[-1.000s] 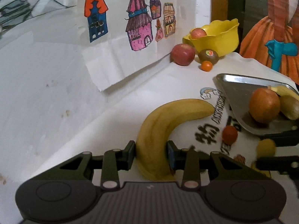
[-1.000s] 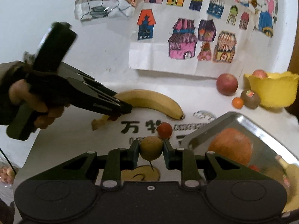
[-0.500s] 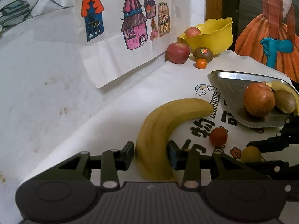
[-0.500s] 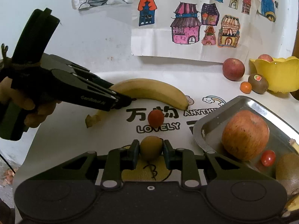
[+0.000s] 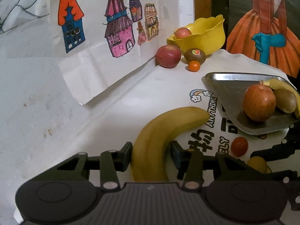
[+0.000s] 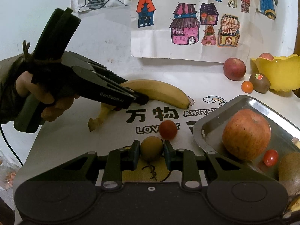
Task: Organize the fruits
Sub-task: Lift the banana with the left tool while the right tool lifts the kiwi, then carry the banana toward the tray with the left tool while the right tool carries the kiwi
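A banana [image 5: 163, 131] lies on the printed white tablecloth [image 5: 159, 86], its stem end toward the near edge. The left gripper [image 5: 150, 154] closes on the banana's lower half, one finger pressed to each side. In the right wrist view, a hand [image 6: 43, 101] holds this gripper from the left.

The right gripper [image 6: 151, 150] clasps a small round yellow-brown fruit [image 6: 151, 148] between its fingers; whether the fruit rests on the cloth cannot be told. A cherry tomato [image 6: 168, 130] sits just beyond it on the cloth.

To the right stands a metal tray [image 6: 210, 123] holding an apple [image 6: 246, 134], a second cherry tomato [image 6: 270, 157], a kiwi [image 5: 285, 100] and part of another banana [image 5: 281, 84].

Farther back, a yellow bowl [image 5: 204, 37] contains one apple [image 5: 182, 32]; a red apple [image 5: 168, 56], a stickered kiwi [image 5: 195, 55] and a small orange fruit [image 5: 193, 66] lie beside it. Drawings of houses [image 5: 116, 35] hang on the wall.
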### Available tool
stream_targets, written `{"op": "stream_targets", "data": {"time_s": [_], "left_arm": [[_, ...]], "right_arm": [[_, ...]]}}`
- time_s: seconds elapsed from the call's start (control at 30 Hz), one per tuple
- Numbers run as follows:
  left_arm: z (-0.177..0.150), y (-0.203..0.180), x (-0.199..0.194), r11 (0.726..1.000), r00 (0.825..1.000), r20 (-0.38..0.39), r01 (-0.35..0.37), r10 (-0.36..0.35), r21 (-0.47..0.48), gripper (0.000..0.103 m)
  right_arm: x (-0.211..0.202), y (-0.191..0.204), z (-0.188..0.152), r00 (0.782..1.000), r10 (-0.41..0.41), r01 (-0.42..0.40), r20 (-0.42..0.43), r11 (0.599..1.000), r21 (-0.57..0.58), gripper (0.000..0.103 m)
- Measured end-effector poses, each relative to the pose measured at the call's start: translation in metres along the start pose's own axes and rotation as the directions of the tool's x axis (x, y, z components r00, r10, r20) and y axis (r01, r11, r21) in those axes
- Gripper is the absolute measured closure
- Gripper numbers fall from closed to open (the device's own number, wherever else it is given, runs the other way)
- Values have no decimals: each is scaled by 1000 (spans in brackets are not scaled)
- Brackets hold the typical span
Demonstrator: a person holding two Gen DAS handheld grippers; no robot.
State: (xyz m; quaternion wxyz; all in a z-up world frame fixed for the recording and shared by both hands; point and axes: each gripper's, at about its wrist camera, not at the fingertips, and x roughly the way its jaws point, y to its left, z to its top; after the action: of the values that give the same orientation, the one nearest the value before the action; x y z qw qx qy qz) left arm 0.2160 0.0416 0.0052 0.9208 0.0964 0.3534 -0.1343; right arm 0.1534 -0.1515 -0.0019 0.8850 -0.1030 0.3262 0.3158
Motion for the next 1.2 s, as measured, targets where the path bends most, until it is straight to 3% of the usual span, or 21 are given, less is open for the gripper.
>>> {"op": "stream_targets", "data": {"time_s": [0.2,0.7,1.2], "left_arm": [[1,6,-2,997,1000,1,12,-12,-83,62],[-1,14,-6,976,998,3,64,-65,-210,63],[4,-1,7,996,999,10,41,-41,-74,60]], "right_arm": [[-4,-1,-3,1000,-16,16,7,1000,6,74],[-22,-13,-17,998,-58,56,34,997,55,74],[-23,-17,-19,997,-52,49,52,997,66,74]]}}
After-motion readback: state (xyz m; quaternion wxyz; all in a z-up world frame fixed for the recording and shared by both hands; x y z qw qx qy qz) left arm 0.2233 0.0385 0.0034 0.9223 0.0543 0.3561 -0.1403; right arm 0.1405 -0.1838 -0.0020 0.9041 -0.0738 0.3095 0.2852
